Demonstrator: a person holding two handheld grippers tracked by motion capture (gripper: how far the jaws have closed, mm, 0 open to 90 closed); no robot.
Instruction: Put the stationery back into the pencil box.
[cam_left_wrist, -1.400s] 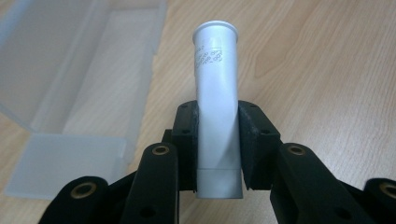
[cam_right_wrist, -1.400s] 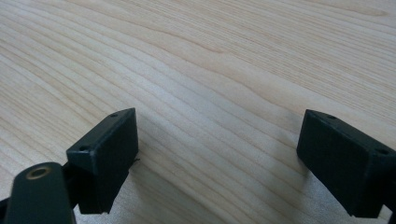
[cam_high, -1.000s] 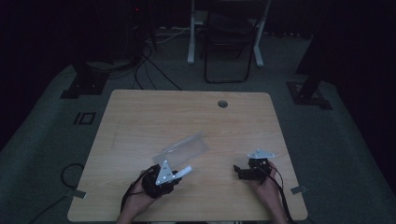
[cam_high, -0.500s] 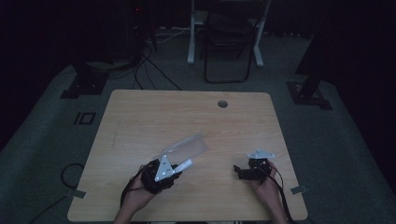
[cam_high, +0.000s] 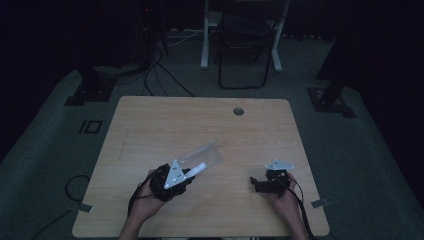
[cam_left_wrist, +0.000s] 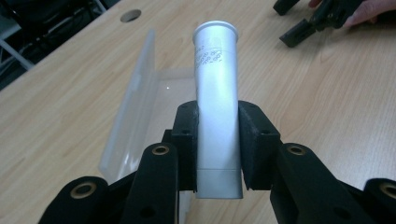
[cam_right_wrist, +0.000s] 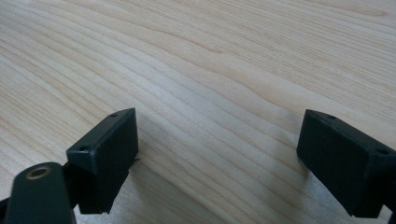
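A silver-white tube (cam_left_wrist: 216, 93) with a flared end sticks out from between the jaws of my left gripper (cam_left_wrist: 218, 140), which is shut on it. From above the tube (cam_high: 198, 168) points right and away from the left gripper (cam_high: 187, 174), just over a clear plastic box (cam_high: 202, 155). That open box (cam_left_wrist: 135, 98) lies on the table under and left of the tube. My right gripper (cam_high: 255, 184) rests near the table's front right with its jaws wide open; between them (cam_right_wrist: 215, 158) is bare wood.
The wooden table (cam_high: 165, 125) has a round cable hole (cam_high: 238, 111) near its far edge. A chair (cam_high: 245, 45) and stand legs sit on the dark floor beyond. Cables trail from both grippers toward the front edge. The right gripper (cam_left_wrist: 322, 18) lies across the table from the left one.
My left gripper has risen a little with the tube, lifting it above the clear box. The right gripper has stayed put.
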